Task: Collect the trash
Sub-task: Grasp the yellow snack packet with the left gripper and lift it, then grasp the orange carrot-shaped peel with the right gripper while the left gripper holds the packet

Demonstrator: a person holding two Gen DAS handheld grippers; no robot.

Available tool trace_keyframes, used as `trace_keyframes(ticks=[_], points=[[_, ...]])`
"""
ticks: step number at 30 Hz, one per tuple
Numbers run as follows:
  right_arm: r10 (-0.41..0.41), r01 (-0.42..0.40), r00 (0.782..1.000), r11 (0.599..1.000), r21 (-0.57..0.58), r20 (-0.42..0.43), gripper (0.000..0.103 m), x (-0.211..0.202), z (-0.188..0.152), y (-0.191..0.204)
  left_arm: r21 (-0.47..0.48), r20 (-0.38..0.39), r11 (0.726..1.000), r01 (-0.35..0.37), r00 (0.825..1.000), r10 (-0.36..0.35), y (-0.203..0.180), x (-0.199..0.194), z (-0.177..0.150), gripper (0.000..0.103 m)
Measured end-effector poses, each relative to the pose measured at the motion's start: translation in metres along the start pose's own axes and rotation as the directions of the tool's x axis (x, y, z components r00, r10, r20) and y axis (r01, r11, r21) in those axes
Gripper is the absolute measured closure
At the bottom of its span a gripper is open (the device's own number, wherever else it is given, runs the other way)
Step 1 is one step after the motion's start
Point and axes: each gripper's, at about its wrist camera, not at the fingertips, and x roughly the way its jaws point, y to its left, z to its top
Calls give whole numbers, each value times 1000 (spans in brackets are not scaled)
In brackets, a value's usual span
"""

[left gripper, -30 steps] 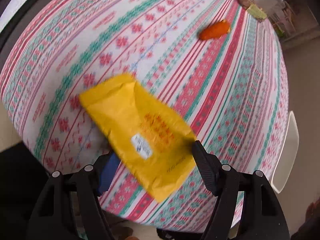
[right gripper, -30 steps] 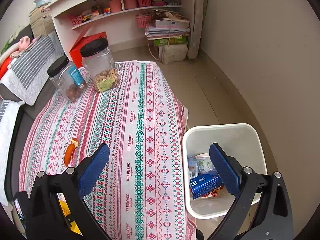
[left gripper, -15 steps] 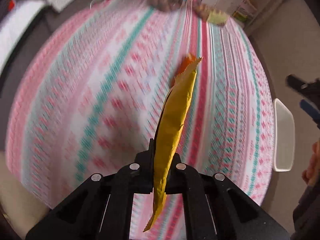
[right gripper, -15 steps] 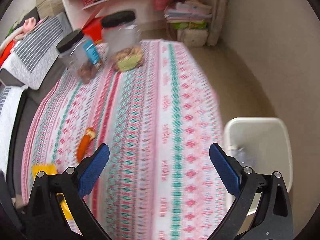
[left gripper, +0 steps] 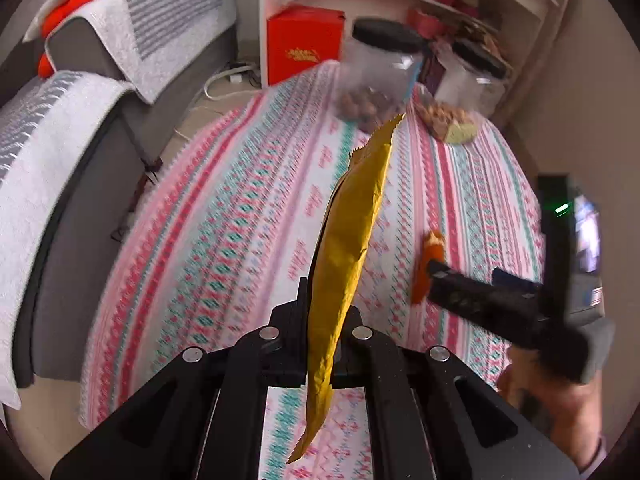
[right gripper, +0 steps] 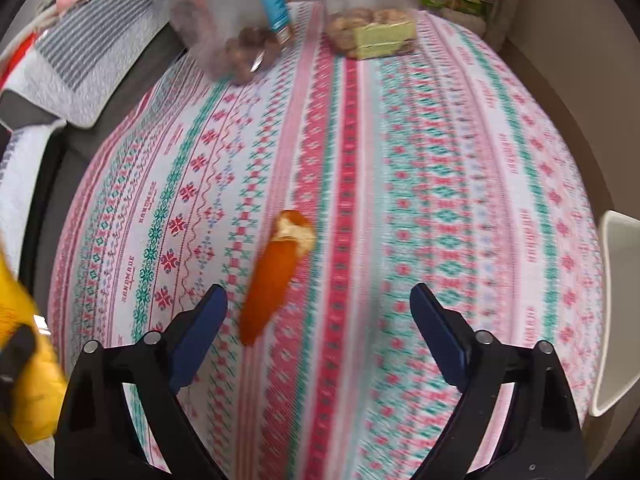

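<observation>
My left gripper is shut on a yellow snack wrapper and holds it edge-on above the patterned tablecloth. The wrapper also shows at the left edge of the right wrist view. An orange peel piece lies on the cloth, just ahead of my open, empty right gripper, nearer its left finger. In the left wrist view the peel is partly hidden behind the right gripper. The white trash bin's rim shows at the right, beside the table.
Two clear jars with black lids stand at the table's far end, one with brown nuts and one with snacks. A grey sofa with a striped blanket lies left of the table. A red box and shelves stand behind.
My left gripper closed on the yellow wrapper and lifted it off the cloth. My right gripper swung from over the bin to above the table, down near the orange peel.
</observation>
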Motion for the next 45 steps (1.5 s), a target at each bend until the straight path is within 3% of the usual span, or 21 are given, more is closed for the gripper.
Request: trace_keyframes(ticks=[4,6,8,10,17,23,36,45], points=[[-27,27,1000,999,-20,-5,31,18,-1,17,15,30,999,-39,999,39,13,-6,1,97],[-68,70,997,997,-46,38,42,18,0,25,10,35,999,-52,998,52,21,-6,3,97],[-69,72,996,996,-55,59,74,18,1,28,-6,36,999,-49,998,49,29,-8,4,97],[-34,37,997,998,-49,63,82,16,2,27,-13,41,999,-50,998,51,32,-9,4,97],[83,-84,993,996,6,83,83,-8,7,10,-17,77,999,-51,996,52,34,-21,7,97],[124,-123,983,992,-21,134,83,-43,7,7,-16,105,999,-38,994,39,28,-26,9,97],[147,-131,963,988,-82,226,83,-100,0,-17,4,109,999,48,993,-48,-4,-26,4,97],[114,-100,951,993,-62,289,83,-124,-1,-51,24,104,996,91,990,-93,-29,-20,2,97]])
